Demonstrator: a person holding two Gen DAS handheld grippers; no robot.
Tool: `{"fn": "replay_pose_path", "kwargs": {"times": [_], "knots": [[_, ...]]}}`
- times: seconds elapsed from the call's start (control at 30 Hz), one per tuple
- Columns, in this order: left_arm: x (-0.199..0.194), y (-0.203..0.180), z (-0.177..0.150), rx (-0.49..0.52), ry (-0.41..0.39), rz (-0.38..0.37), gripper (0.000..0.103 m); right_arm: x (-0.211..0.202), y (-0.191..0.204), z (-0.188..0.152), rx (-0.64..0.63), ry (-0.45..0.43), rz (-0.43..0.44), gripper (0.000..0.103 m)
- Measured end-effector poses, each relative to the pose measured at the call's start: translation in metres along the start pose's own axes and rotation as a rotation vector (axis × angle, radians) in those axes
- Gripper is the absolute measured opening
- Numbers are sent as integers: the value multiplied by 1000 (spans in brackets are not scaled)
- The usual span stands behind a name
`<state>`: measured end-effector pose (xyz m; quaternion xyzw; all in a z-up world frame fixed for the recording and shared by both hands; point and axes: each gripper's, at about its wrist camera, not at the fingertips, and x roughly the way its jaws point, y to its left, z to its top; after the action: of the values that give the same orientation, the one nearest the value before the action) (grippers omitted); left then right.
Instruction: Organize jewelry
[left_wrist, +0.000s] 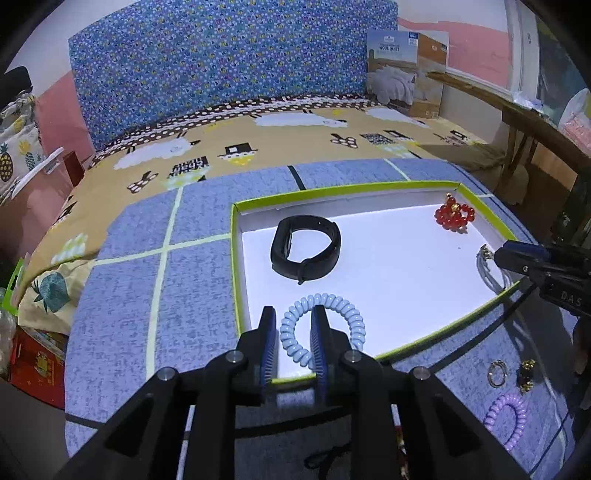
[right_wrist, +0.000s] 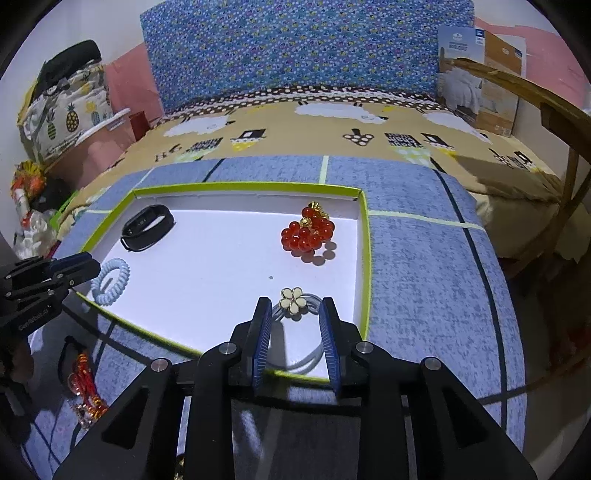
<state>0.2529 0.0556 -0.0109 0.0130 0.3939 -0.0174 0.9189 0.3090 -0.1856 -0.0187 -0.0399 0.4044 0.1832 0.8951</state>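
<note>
Releasing hair ties into the tray.
Both grippers' fingers parted, unclenched; left gripper straddles blue coil tie, risking snagging it when lifting.

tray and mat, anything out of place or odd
Nothing damaged or spilled. A purple coil hair tie, a ring and a dark beaded piece lie on the blue mat, outside the green-rimmed tray.

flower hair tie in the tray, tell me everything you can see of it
The flower hair tie is a pale grey-blue elastic loop of doubled cord with a glossy cream five-petal flower charm edged in gold. It lies flat on the white floor of the green-rimmed tray, in its near right corner. The right claw straddles it, jaws apart and not pressing; the flower points away from the claw.
</note>
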Motion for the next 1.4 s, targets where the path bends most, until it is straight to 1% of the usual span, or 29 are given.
{"fn": "replay_pose_path", "kwargs": {"times": [0.2, 0.33, 0.53, 0.87, 1.0, 1.17, 1.4], "knots": [[-28, 3, -10, -21, -47, -11, 21, -28, 3, -11, 11, -49, 9, 27], [-51, 2, -24, -31, -74, -28, 21, -52, 9, -23, 14, -81, 23, 27], [-77, -5, -51, -49, -89, -63, 21, -89, 24, -49, 8, -125, 49, 27], [-122, -16, -88, -37, -151, -70, 21, -134, 51, -89, -20, -174, 62, 27], [-136, -16, -102, -44, -166, -73, 21, -145, 60, -105, -41, -182, 54, 27], [-146, -14, -114, -65, -172, -75, 21, -153, 63, -122, -32, -181, 55, 27], [-150, -13, -119, -65, -187, -67, 21, -155, 62, -134, -19, -164, 53, 27]]}}
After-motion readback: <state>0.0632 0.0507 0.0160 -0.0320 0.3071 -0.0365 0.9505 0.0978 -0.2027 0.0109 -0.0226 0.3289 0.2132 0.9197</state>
